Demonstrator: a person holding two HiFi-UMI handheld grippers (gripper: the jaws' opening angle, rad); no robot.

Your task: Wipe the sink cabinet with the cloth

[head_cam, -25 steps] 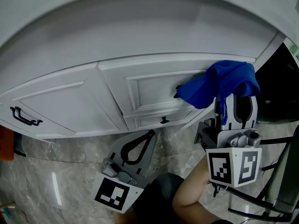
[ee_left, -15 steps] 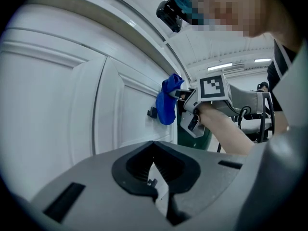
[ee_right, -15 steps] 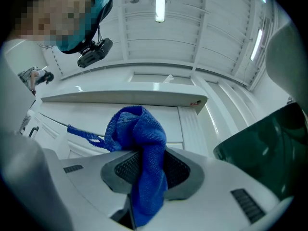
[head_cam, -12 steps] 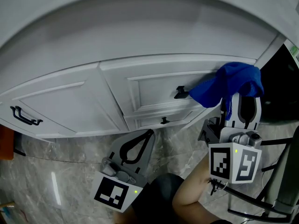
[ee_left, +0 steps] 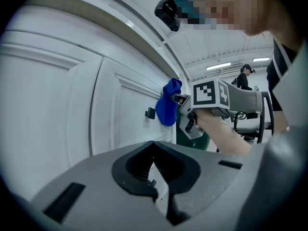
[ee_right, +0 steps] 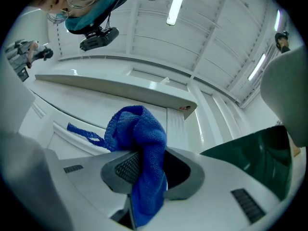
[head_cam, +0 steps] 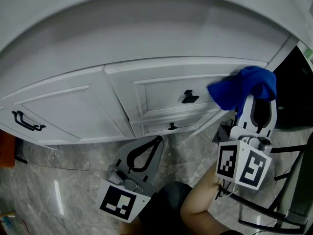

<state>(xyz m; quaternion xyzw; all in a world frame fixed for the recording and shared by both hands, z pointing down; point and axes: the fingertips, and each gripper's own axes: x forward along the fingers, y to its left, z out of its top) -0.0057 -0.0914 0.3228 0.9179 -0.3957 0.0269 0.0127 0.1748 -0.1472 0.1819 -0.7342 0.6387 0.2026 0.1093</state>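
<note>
A blue cloth [head_cam: 243, 90] is bunched against the right end of the white sink cabinet [head_cam: 161, 94], to the right of a black knob [head_cam: 190, 97]. My right gripper [head_cam: 255, 109] is shut on the cloth, which hangs down between its jaws [ee_right: 144, 158]. The left gripper view shows the cloth [ee_left: 168, 107] pressed on the door panel beside the knob [ee_left: 150, 113]. My left gripper [head_cam: 152, 143] hangs low in front of the cabinet, shut and holding nothing [ee_left: 156, 174].
A black bar handle [head_cam: 24, 122] sits on the cabinet's left door, and a smaller knob [head_cam: 171, 127] below the middle panel. The marble floor [head_cam: 73, 185] lies underneath. A dark green bin [ee_right: 260, 162] stands just right of the cabinet. A black frame [head_cam: 288, 190] stands at right.
My right gripper has slid the cloth to the right along the cabinet front, uncovering the black knob. The left gripper has stayed in place.
</note>
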